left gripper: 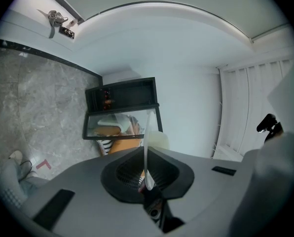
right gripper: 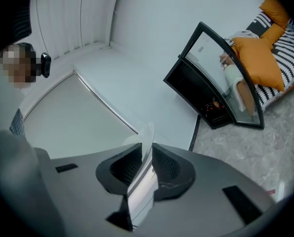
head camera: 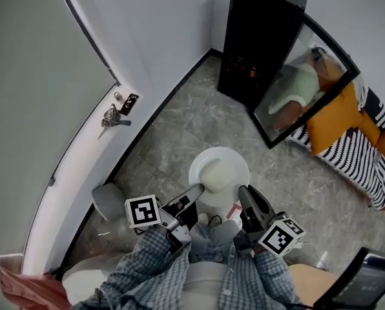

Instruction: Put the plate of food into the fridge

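A white plate (head camera: 235, 157) with pale food (head camera: 216, 175) hangs above the grey stone floor, held level between both grippers. My left gripper (head camera: 198, 190) is shut on the plate's near-left rim (left gripper: 146, 147). My right gripper (head camera: 245, 194) is shut on its near-right rim (right gripper: 146, 154). In each gripper view the rim stands edge-on between the black pads. The small black fridge (head camera: 254, 37) stands ahead against the white wall. Its glass door (head camera: 302, 82) is swung open to the right, and some items show on a shelf inside (head camera: 244, 66).
A white room door with a handle and keys (head camera: 112, 116) runs along the left. Orange cushions (head camera: 338, 118) and a black-and-white striped cover (head camera: 360, 157) lie to the right of the fridge door. A grey object (head camera: 108, 202) sits on the floor by my left side.
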`<state>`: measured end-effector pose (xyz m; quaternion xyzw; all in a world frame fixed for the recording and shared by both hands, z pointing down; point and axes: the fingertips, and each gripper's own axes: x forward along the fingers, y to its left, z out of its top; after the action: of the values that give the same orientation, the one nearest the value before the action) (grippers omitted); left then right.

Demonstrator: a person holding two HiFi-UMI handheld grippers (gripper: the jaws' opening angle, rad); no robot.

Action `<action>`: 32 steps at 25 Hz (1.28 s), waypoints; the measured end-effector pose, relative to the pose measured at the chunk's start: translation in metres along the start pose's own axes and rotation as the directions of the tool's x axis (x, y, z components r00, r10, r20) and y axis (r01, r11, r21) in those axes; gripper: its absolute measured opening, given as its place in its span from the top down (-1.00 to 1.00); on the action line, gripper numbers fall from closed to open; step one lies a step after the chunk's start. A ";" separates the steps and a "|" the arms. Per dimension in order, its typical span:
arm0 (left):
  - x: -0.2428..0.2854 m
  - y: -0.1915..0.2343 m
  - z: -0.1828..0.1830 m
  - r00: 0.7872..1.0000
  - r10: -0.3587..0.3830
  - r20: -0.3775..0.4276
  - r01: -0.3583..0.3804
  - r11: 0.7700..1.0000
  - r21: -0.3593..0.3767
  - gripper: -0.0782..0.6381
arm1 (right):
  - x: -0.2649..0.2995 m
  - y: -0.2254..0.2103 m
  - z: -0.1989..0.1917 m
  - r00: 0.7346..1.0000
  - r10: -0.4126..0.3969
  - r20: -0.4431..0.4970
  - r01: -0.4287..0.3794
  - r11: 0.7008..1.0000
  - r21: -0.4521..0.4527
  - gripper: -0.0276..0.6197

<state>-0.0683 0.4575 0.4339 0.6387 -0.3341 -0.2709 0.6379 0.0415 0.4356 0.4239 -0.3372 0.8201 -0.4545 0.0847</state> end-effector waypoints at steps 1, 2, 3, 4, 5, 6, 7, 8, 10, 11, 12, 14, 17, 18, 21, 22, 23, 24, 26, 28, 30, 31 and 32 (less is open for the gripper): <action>0.000 0.000 0.000 1.000 0.000 -0.002 0.000 1.000 -0.001 0.73 | 0.000 0.000 -0.001 1.000 -0.003 0.002 0.003 1.000 0.006 0.70; 0.000 0.001 0.000 1.000 0.001 -0.004 -0.001 1.000 0.002 0.73 | -0.001 -0.001 -0.002 1.000 -0.006 0.003 0.006 1.000 0.012 0.70; 0.000 0.002 -0.001 1.000 0.003 -0.007 -0.003 1.000 0.006 0.73 | -0.002 -0.002 -0.003 1.000 -0.009 0.005 0.009 1.000 0.016 0.70; 0.000 0.003 -0.001 1.000 0.005 -0.010 -0.004 1.000 0.010 0.73 | -0.002 -0.002 -0.003 1.000 -0.011 0.007 0.011 1.000 0.018 0.70; 0.000 0.003 0.000 1.000 0.006 -0.012 -0.006 1.000 0.012 0.73 | -0.002 -0.003 -0.003 1.000 -0.014 0.008 0.014 1.000 0.020 0.70; 0.000 0.003 0.001 1.000 0.007 -0.014 -0.007 1.000 0.014 0.73 | -0.001 -0.003 -0.003 1.000 -0.017 0.009 0.017 1.000 0.023 0.70; 0.001 0.002 0.002 1.000 0.007 -0.016 -0.006 1.000 0.016 0.73 | 0.001 -0.003 -0.002 1.000 -0.020 0.009 0.020 0.999 0.026 0.70; 0.002 0.002 0.004 1.000 0.007 -0.017 -0.006 1.000 0.017 0.73 | 0.003 -0.004 -0.001 1.000 -0.023 0.008 0.023 0.999 0.028 0.70; 0.006 0.001 0.009 1.000 0.006 -0.017 -0.006 1.000 0.015 0.73 | 0.008 -0.006 0.003 1.000 -0.025 0.006 0.025 0.999 0.031 0.70; 0.008 0.000 0.010 1.000 0.005 -0.016 -0.005 1.000 0.015 0.73 | 0.010 -0.007 0.004 1.000 -0.023 0.004 0.023 0.999 0.030 0.70; 0.009 0.000 0.010 1.000 0.004 -0.015 -0.004 1.000 0.017 0.73 | 0.010 -0.008 0.006 1.000 -0.021 0.004 0.021 0.999 0.030 0.70; 0.010 0.002 0.008 1.000 0.007 -0.012 -0.006 1.000 0.020 0.73 | 0.009 -0.010 0.005 1.000 -0.015 0.004 0.014 1.000 0.028 0.70; 0.016 0.003 0.011 1.000 0.013 -0.006 -0.013 0.999 0.032 0.73 | 0.013 -0.014 0.010 1.000 -0.003 0.001 0.003 1.000 0.022 0.70; 0.023 0.001 0.016 1.000 0.009 -0.002 -0.009 1.000 0.030 0.73 | 0.018 -0.017 0.017 1.000 -0.002 -0.004 0.002 1.000 0.022 0.70; 0.050 -0.004 0.033 1.000 0.008 0.021 -0.008 1.000 0.001 0.73 | 0.036 -0.028 0.044 1.000 -0.001 -0.028 0.002 1.000 0.025 0.70; 0.058 -0.005 0.037 1.000 0.009 0.029 -0.009 1.000 -0.005 0.73 | 0.041 -0.031 0.052 0.999 0.002 -0.034 -0.001 1.000 0.024 0.70; 0.064 -0.006 0.040 0.999 0.009 0.035 -0.009 1.000 -0.009 0.73 | 0.044 -0.033 0.059 0.999 0.006 -0.038 -0.005 1.000 0.023 0.70; 0.070 -0.007 0.042 0.999 0.008 0.040 -0.008 1.000 -0.010 0.73 | 0.046 -0.036 0.065 0.999 0.009 -0.042 -0.008 1.000 0.020 0.70; 0.080 -0.009 0.045 0.999 0.008 0.051 -0.007 1.000 -0.012 0.73 | 0.049 -0.040 0.075 0.999 0.015 -0.049 -0.014 1.000 0.016 0.70; 0.090 -0.011 0.047 0.998 0.005 0.061 -0.005 1.000 -0.010 0.73 | 0.052 -0.045 0.085 0.998 0.022 -0.053 -0.022 1.000 0.015 0.70; 0.101 -0.014 0.050 0.997 0.002 0.071 -0.001 1.000 -0.012 0.73 | 0.055 -0.049 0.095 0.998 0.029 -0.057 -0.028 0.999 0.016 0.70; 0.106 -0.015 0.051 0.997 0.002 0.076 -0.001 1.000 -0.013 0.73 | 0.057 -0.052 0.101 0.998 0.032 -0.060 -0.031 0.999 0.015 0.70; 0.111 -0.017 0.052 0.997 0.003 0.081 -0.002 1.000 -0.014 0.73 | 0.058 -0.054 0.106 0.997 0.035 -0.063 -0.034 0.999 0.014 0.70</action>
<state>-0.0367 0.3380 0.4241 0.6225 -0.3586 -0.2981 0.6286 0.0706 0.3067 0.4157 -0.3080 0.8250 -0.4688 0.0687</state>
